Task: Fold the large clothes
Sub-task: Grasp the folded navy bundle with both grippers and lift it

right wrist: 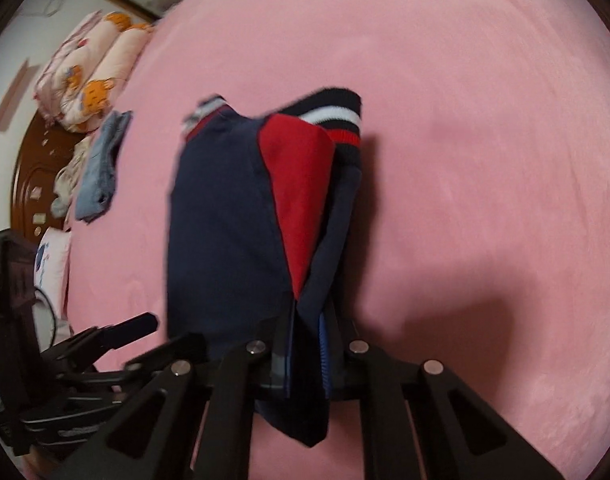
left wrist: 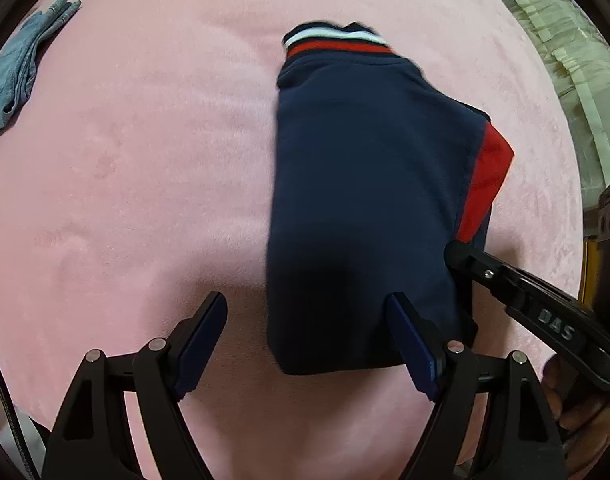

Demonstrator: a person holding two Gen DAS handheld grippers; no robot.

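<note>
A navy sweater [left wrist: 361,184] with a red panel and a striped red, white and navy hem lies folded into a narrow block on the pink bed cover [left wrist: 145,160]. My left gripper [left wrist: 309,312] is open and empty, its right finger [left wrist: 413,344] over the sweater's near edge and its left finger over bare cover. My right gripper [right wrist: 307,344] is shut on the sweater [right wrist: 225,220] at its near right edge, layers pinched between the pads. In the left wrist view the right gripper [left wrist: 465,258] comes in from the right at that edge.
Folded blue jeans [left wrist: 21,68] lie at the far left of the bed, also in the right wrist view [right wrist: 101,168]. Patterned pillows [right wrist: 93,68] and a wooden headboard [right wrist: 29,176] are beyond them. A curtain [left wrist: 565,80] hangs at the right.
</note>
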